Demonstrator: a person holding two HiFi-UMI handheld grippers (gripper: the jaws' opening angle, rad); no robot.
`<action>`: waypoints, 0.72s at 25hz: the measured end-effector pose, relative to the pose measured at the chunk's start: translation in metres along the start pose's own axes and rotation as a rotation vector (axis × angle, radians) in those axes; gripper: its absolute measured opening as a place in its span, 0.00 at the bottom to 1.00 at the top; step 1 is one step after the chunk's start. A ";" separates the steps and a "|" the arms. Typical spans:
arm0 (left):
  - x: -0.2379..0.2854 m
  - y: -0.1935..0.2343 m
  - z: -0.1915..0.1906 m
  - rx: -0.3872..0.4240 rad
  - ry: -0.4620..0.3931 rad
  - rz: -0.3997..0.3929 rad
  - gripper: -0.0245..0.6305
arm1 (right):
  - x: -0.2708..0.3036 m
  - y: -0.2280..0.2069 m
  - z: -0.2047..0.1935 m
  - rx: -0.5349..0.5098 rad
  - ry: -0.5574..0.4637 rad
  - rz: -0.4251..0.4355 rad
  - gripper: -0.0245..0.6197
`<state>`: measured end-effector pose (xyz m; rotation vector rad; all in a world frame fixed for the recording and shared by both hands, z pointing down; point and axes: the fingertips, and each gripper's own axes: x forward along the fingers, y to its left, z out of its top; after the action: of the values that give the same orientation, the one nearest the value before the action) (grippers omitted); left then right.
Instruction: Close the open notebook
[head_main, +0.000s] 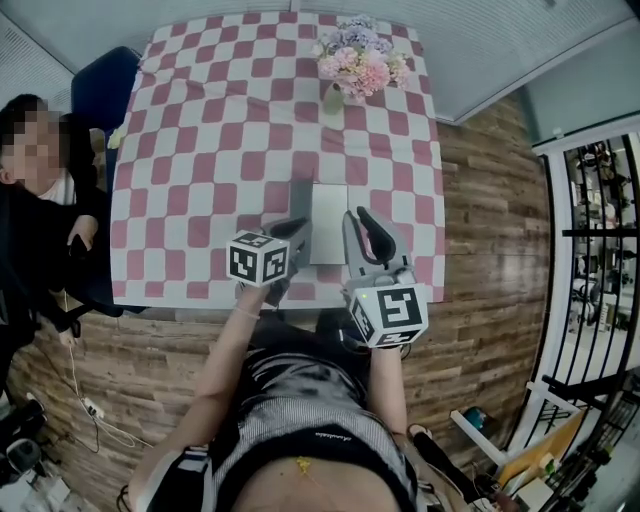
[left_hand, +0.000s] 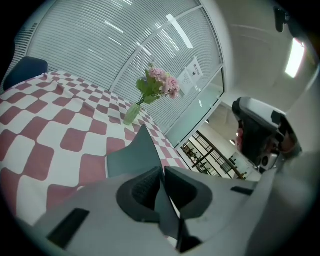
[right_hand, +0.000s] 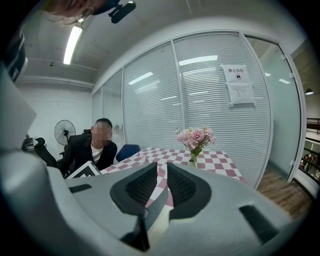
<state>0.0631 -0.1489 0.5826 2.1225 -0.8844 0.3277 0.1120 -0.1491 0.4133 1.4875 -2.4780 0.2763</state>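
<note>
wood floor (head_main: 490, 250): open strip right of the notebook (head_main: 328, 222), more of it on the notebook's near side, under the person holding the grippers.
checked table (head_main: 200, 150): wide bare cloth left of the notebook and beyond it. Narrower band on the notebook's right, out to the table's right edge.
seated person (head_main: 35, 240): well left of the notebook, just off the table's left edge.
blue chair (head_main: 105, 85): far left of the notebook, at the table's far corner.
notebook itself: mid-width of the table, a little in from the near edge. White page flat, dark cover (left_hand: 140, 151) on its left side, tilted up off the page.
flower vase (head_main: 345, 72): straight beyond the notebook, near the far edge, well apart from it.
left gripper (left_hand: 161, 172): at the notebook's left side, pinched tight on the dark cover, thin sheet running between the pads.
right gripper (right_hand: 162, 171): just beside the notebook's right edge, tips a narrow slit apart, cloth visible through the slit, pads pressing on nothing. Contact with the notebook's edge not resolvable.
</note>
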 end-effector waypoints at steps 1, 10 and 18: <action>0.004 -0.002 -0.001 0.002 0.004 -0.001 0.08 | -0.001 -0.002 -0.001 0.000 0.001 0.000 0.12; 0.029 -0.014 -0.011 -0.004 0.036 -0.003 0.08 | -0.016 -0.023 -0.007 0.005 0.010 -0.029 0.12; 0.051 -0.019 -0.023 -0.001 0.079 0.000 0.08 | -0.028 -0.040 -0.014 0.012 0.017 -0.060 0.12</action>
<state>0.1150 -0.1479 0.6117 2.0941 -0.8391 0.4086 0.1610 -0.1402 0.4199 1.5547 -2.4175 0.2915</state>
